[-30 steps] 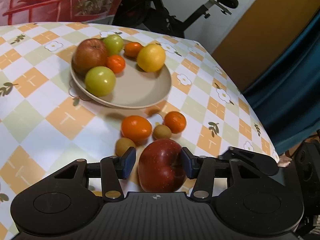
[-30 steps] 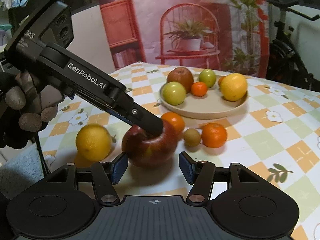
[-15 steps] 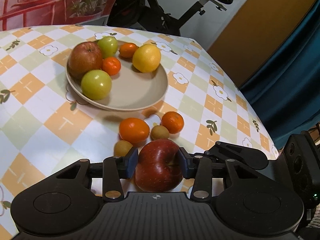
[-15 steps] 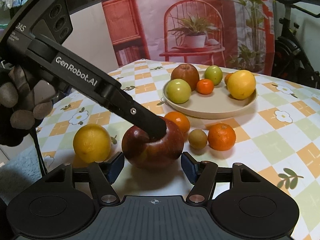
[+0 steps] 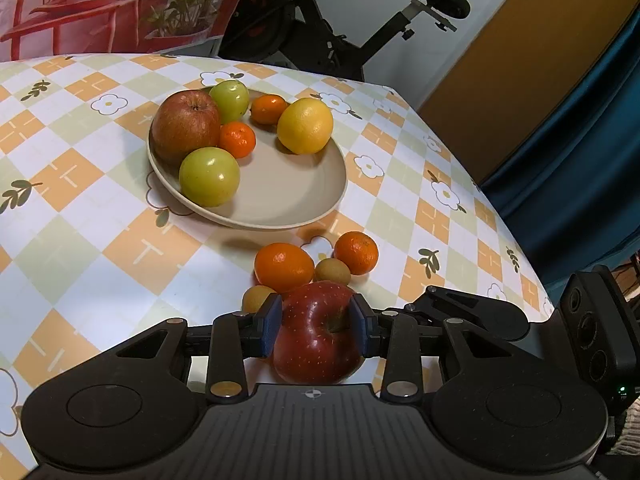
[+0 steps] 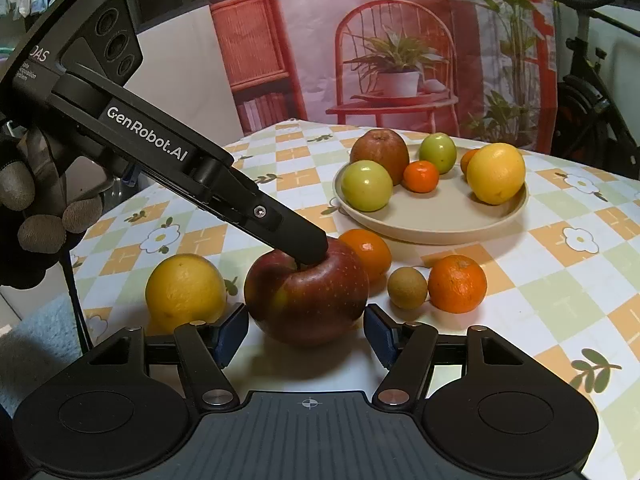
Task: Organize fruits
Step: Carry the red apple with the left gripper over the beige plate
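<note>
Beige plate (image 5: 320,200) holds six fruits — five (image 6: 456,284) lie outside.

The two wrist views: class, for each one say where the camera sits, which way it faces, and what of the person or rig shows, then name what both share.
Left wrist: on the left gripper, looking down across the table at the plate; its pads press the red apple.
Right wrist: on the right gripper, facing the apple from another side; its open fingers, the left gripper and a gloved hand show.
Shared: apple, plate, loose oranges.
</note>
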